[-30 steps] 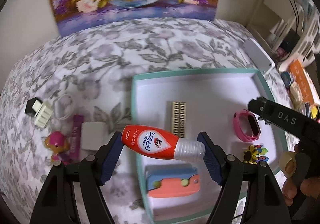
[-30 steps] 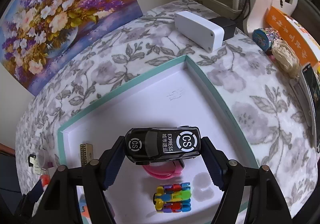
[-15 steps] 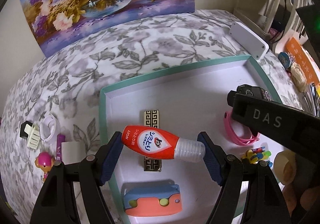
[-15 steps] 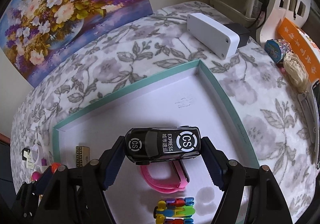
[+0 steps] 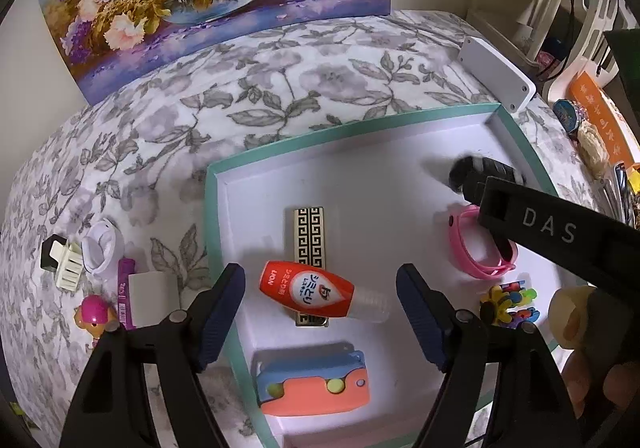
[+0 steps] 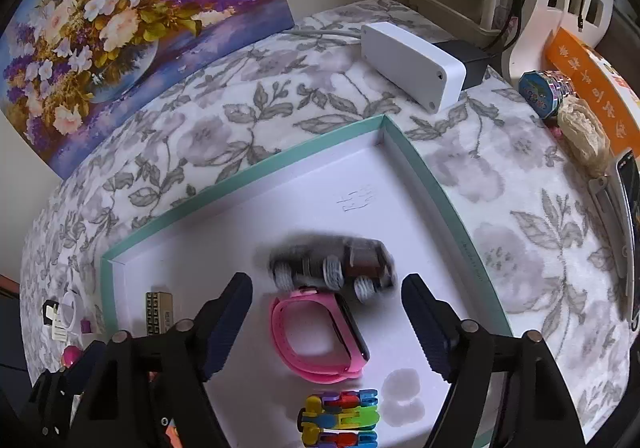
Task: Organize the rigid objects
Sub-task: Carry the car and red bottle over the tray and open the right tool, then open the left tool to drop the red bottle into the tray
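Note:
A teal-rimmed white tray (image 5: 212,215) lies on the flowered cloth. The red bottle (image 5: 306,290) with a clear cap rests tilted on a gold patterned bar (image 5: 309,236) in the tray. It is below my left gripper (image 5: 320,288), whose pads stand clear of it, open. In the right wrist view my right gripper (image 6: 326,296) has its jaws opening with nothing between them. The black toy car (image 6: 332,264), blurred and wheels toward me, tumbles in the tray just beyond the pink watch band (image 6: 320,332). The car (image 5: 480,167) also shows blurred in the left wrist view.
The tray also holds a blue and orange toy (image 5: 312,380) and a colourful block toy (image 6: 340,420). Left of the tray lie a hair clip (image 5: 60,264), a white block (image 5: 154,296) and a pink figure (image 5: 94,314). A white box (image 6: 412,63) sits beyond the tray's far corner.
Both grippers let go. The red bottle dropped from the left pads onto the gold bar. The black car left the right pads and is rolling over in the tray.

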